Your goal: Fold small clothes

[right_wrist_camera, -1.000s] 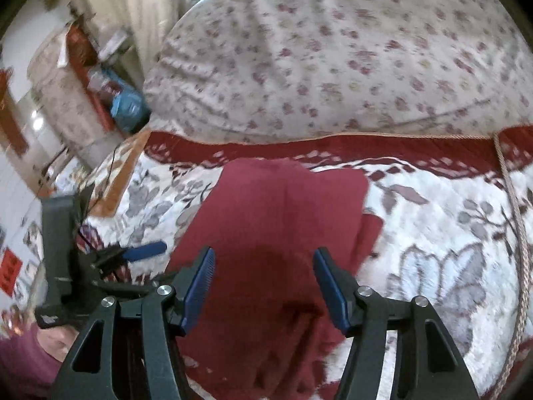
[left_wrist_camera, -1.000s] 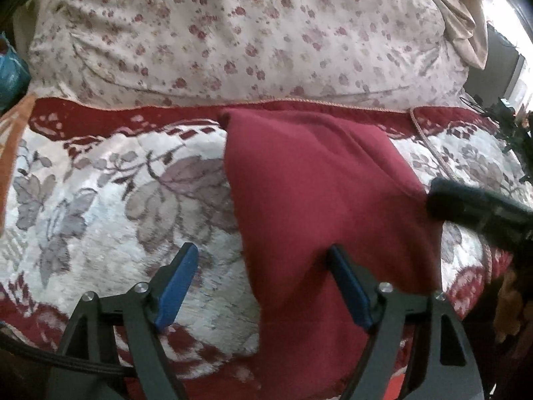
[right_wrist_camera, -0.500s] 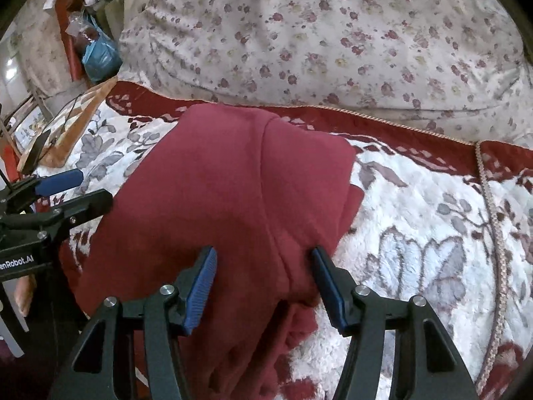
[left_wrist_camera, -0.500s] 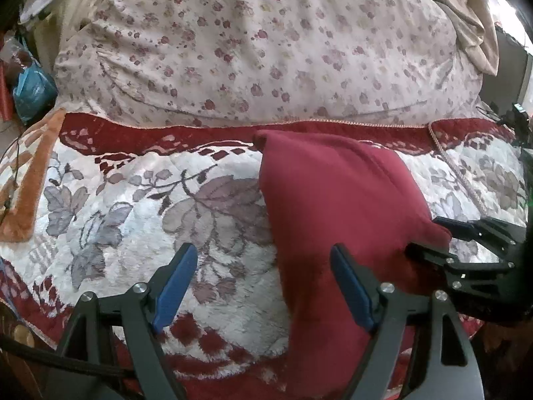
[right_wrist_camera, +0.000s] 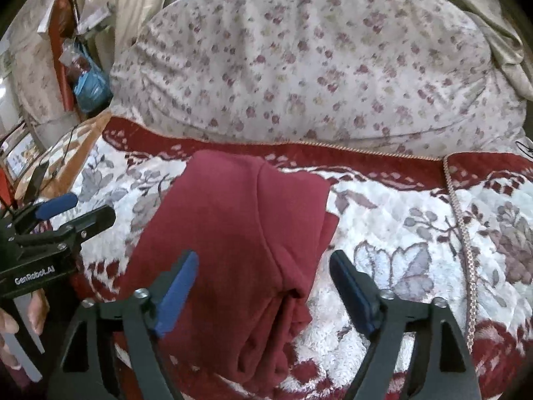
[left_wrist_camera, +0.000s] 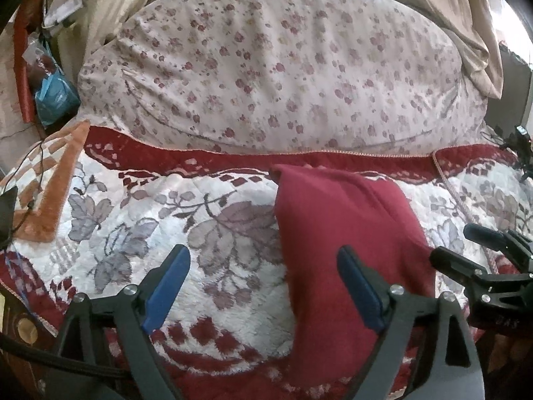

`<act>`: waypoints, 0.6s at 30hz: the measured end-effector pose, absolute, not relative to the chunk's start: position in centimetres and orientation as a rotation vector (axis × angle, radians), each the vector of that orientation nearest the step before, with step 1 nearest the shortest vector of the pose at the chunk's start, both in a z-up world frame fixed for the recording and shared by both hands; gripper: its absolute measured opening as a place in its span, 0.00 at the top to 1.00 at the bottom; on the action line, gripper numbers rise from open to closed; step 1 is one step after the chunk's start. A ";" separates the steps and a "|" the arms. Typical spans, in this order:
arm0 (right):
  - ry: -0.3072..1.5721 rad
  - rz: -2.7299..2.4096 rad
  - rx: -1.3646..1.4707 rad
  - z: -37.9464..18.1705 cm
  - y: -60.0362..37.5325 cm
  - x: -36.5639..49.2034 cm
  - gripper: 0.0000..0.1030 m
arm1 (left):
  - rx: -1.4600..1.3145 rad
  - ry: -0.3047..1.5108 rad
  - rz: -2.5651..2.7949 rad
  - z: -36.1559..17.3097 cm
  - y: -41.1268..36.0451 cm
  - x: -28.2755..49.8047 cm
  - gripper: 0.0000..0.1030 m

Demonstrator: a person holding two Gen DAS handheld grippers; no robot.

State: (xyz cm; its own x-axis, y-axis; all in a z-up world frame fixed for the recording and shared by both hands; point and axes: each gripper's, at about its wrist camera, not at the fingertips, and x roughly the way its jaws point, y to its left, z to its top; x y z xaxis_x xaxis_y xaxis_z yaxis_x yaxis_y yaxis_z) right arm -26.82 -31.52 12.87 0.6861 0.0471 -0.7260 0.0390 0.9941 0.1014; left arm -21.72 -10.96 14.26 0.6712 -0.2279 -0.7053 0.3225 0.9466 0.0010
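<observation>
Your left gripper (left_wrist_camera: 263, 283) gapes wide and empty beside the folded dark-red fleece garment (right_wrist_camera: 233, 233) lying on the white-and-red floral plush blanket (left_wrist_camera: 140, 220), and your right gripper (right_wrist_camera: 263, 286) gapes equally empty above it.

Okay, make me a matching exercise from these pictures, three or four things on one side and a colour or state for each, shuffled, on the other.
Things:
1. garment
2. big pillow
3. left gripper
4. plastic bag

Descriptions:
A. pale fabric with small flowers
B. blue, beside the bed
C. plain dark red, folded on the blanket
D. open, holding nothing

Pairs: 1-C, 2-A, 3-D, 4-B
</observation>
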 end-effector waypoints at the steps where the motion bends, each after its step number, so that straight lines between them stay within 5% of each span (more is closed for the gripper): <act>1: 0.807 -0.004 0.116 13.1 -31.4 -26.9 0.12 | 0.126 0.771 -0.306 14.4 -10.9 -21.8 0.12; 18: 0.798 -0.058 0.119 13.3 -30.9 -26.9 0.07 | 0.098 0.739 -0.264 15.2 -9.6 -22.1 0.09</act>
State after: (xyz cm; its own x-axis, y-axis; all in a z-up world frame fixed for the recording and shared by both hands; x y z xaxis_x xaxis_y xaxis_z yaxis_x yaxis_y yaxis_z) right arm -26.85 -30.91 13.30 0.6970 -0.0067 -0.7171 0.0965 0.9917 0.0846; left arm -22.10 -9.62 15.17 0.7080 -0.2033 -0.6764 0.2720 0.9623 -0.0046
